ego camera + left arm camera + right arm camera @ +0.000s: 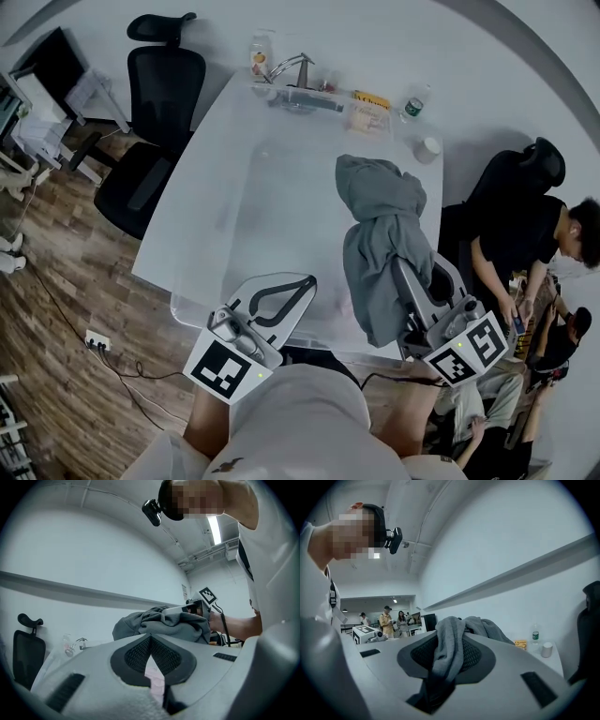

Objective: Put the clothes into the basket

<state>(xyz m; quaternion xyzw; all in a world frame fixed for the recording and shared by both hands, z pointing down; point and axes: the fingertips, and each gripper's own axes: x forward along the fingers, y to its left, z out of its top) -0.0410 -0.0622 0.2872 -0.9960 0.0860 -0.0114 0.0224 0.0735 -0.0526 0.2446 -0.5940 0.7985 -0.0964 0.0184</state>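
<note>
A grey garment [375, 225] hangs in a long bundle over the right side of the white table [253, 187]. My right gripper [401, 270] is shut on it. In the right gripper view the grey fabric [445, 653] runs between the jaws and drapes over the gripper [450, 637]. My left gripper [305, 281] is at the table's near edge, left of the garment, with its jaw tips together. In the left gripper view [149, 637] a bit of pale pink cloth [154, 674] shows in the gap behind the tips. Whether it is pinched I cannot tell. The grey garment [159, 623] hangs beyond. No basket is clearly visible.
A black office chair [155, 112] stands at the table's far left. A metal fixture [295, 75], a yellow box [370, 101], a bottle [414, 101] and a white cup [427, 148] line the far end. A person in black [525, 244] sits at the right.
</note>
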